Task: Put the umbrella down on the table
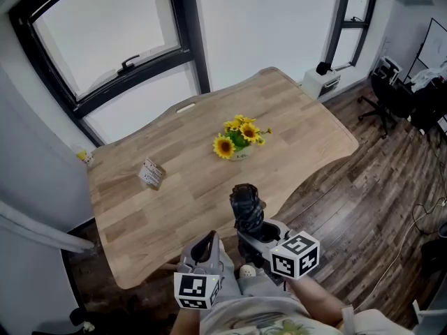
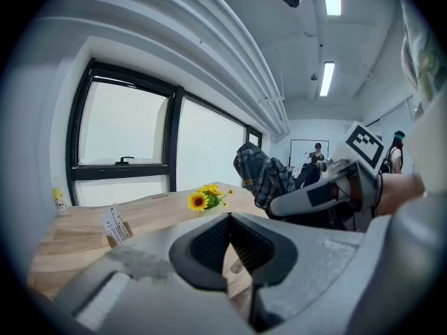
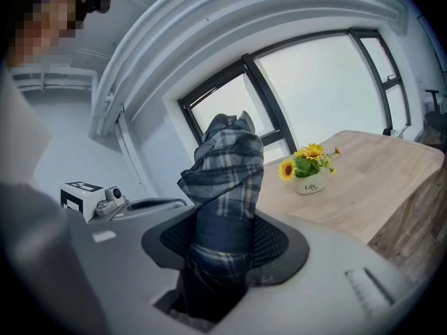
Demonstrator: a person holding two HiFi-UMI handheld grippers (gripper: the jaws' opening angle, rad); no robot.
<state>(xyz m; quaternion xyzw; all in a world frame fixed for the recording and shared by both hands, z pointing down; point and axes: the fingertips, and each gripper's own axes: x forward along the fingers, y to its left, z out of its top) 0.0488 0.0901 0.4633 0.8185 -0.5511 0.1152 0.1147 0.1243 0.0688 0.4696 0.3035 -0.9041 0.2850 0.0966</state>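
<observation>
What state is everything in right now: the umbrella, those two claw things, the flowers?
Umbrella: folded, held in the air, not yet on the table.
Right gripper: shut on the umbrella.
Left gripper: shut, empty.
Sunflower pot: upright on the table.

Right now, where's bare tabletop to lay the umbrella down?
Largest free patch: the near side of the table, between the card holder and the sunflower pot, just ahead of the umbrella. The end right of the pot is bare too. Crowded only around the pot, mid-table.
</observation>
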